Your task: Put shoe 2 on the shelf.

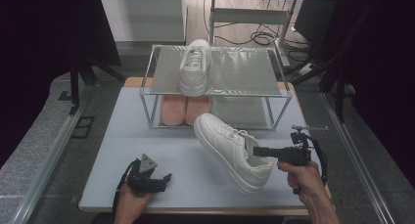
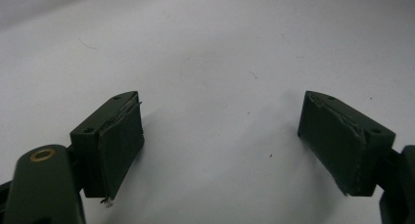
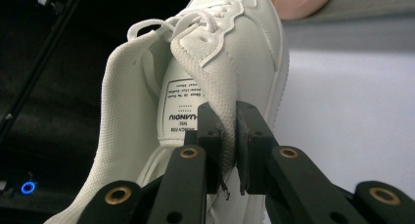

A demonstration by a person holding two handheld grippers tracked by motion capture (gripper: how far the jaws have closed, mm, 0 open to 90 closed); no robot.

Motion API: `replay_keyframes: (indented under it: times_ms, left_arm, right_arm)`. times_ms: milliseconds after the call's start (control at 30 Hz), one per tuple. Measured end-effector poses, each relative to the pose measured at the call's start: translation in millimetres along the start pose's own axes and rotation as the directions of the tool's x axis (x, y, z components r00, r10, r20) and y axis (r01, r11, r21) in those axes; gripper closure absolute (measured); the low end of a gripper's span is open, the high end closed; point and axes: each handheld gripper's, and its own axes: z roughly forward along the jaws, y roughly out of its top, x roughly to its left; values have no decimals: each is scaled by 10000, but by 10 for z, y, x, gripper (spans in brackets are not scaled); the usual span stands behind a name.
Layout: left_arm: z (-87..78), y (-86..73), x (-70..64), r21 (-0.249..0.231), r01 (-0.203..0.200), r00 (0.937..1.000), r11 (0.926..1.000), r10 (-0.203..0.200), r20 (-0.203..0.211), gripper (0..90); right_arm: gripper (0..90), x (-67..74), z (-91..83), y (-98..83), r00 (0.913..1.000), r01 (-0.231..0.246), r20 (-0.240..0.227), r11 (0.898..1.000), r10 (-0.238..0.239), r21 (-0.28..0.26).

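Note:
A white sneaker (image 1: 232,148) hangs tilted above the table, toe toward the rack, heel near the front edge. My right gripper (image 1: 258,151) is shut on the sneaker's collar wall (image 3: 226,117), one jaw inside the shoe and one outside, with the printed tongue label beside it. A matching white sneaker (image 1: 195,66) stands on the top shelf of the metal rack (image 1: 274,93). My left gripper (image 1: 166,177) rests low at the front left of the table, open; its two pads (image 2: 120,145) stand far apart over bare tabletop with nothing between them.
A pair of pink shoes (image 1: 186,110) sits on the rack's lower shelf, left side. The right half of both shelves is bare. The light table (image 1: 122,131) ends in a wooden front edge. Dark stands and cables lie beyond the rack.

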Motion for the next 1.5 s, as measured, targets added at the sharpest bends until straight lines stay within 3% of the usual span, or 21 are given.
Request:
replay_keyframes:
  times_ms: [233, 633, 933, 1233, 1500]
  left_arm:
    - [0, 1, 1, 9, 14, 10000, 10000, -14, 15, 167]
    - [0, 1, 2, 19, 13, 10000, 10000, -13, 25, 167]
    - [-1, 2, 2, 22, 10, 10000, 10000, -10, 28, 167]
    - [0, 1, 2, 23, 14, 10000, 10000, -14, 29, 168]
    - [-1, 0, 0, 19, 50, 10000, 10000, -50, 26, 167]
  right_arm:
    - [822, 91, -138, 79, 10000, 28, 49, 9988, -25, -492]
    - [822, 241, -350, 250, 9996, -107, -258, 9897, 70, -1427]
    - [824, 354, -458, 434, 9999, -134, 6, 9782, 138, -2074]
    - [826, 374, -443, 650, 9989, -337, 237, 9630, 416, -2674]
    - [827, 362, -320, 888, 9939, -368, 873, 9467, 681, -3200]
